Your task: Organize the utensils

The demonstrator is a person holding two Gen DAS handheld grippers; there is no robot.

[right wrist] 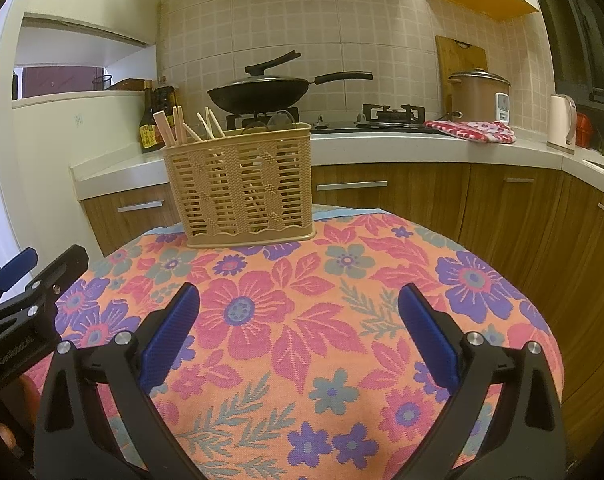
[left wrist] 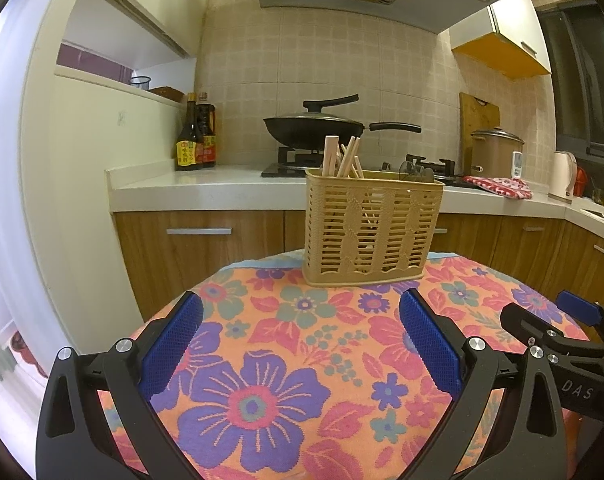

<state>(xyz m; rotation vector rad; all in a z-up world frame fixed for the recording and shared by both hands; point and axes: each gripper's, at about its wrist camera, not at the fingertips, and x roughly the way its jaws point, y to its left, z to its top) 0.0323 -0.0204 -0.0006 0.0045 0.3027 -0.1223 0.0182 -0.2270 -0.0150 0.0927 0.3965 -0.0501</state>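
Observation:
A tan plastic utensil basket [left wrist: 371, 228] stands at the far edge of a floral-clothed table [left wrist: 286, 360]. Several wooden chopsticks [left wrist: 341, 158] stick up from its left part; clear utensil tops show at its right. My left gripper [left wrist: 302, 304] is open and empty, low over the cloth, short of the basket. My right gripper [right wrist: 300, 296] is open and empty too, also short of the basket [right wrist: 240, 184], with chopsticks [right wrist: 182, 128] showing. Each gripper shows at the other view's edge: the right one [left wrist: 541, 316], the left one [right wrist: 34, 268].
Behind the table runs a white kitchen counter [left wrist: 206, 186] with sauce bottles [left wrist: 194, 136], a black wok [left wrist: 313, 128] on the stove, a brown cooker [left wrist: 495, 152], a red cloth [left wrist: 497, 186] and a white kettle [left wrist: 561, 178]. Wooden cabinets stand below.

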